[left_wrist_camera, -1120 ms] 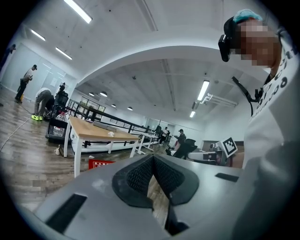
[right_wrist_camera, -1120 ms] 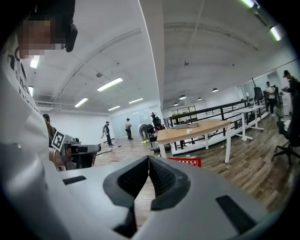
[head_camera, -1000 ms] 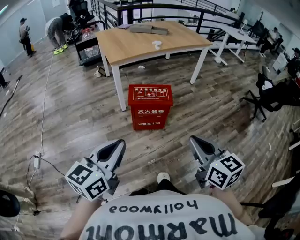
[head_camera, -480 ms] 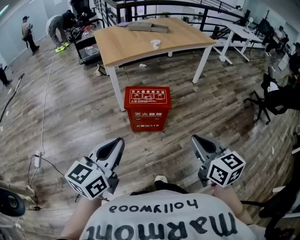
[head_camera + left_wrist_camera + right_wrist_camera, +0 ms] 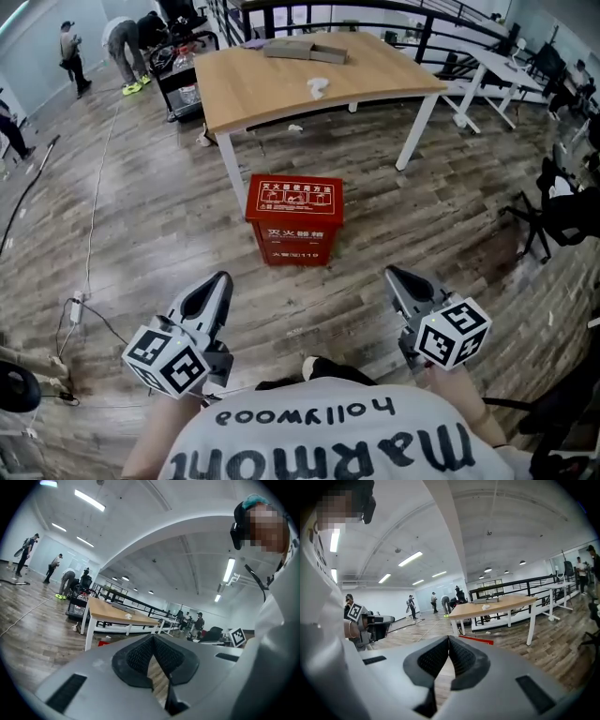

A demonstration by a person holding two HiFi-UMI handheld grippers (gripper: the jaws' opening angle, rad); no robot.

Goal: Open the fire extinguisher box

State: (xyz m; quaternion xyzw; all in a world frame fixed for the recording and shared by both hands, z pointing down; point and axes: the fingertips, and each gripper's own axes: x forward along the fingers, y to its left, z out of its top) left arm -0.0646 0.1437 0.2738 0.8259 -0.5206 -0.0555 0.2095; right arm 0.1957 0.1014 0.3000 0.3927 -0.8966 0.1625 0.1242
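The red fire extinguisher box (image 5: pixel 293 218) stands on the wood floor beside a leg of the wooden table (image 5: pixel 281 80), its lid closed and white print on top and front. My left gripper (image 5: pixel 219 283) hangs shut and empty, below and left of the box, well apart from it. My right gripper (image 5: pixel 396 277) is shut and empty too, below and right of the box. In the left gripper view the jaws (image 5: pixel 152 639) meet, and only a red sliver of the box (image 5: pixel 104 643) shows above them. In the right gripper view the jaws (image 5: pixel 448 640) meet under the box's red edge (image 5: pixel 478 640).
A black cart (image 5: pixel 183 75) and people stand at the back left. Cables and a power strip (image 5: pixel 77 309) lie on the floor at the left. Office chairs (image 5: pixel 562 211) and white desks (image 5: pixel 487 80) fill the right side. A railing (image 5: pixel 375 11) runs behind the table.
The view has shifted forward, so the box sits slightly nearer and lower in the picture. Both grippers stay shut and have barely moved.
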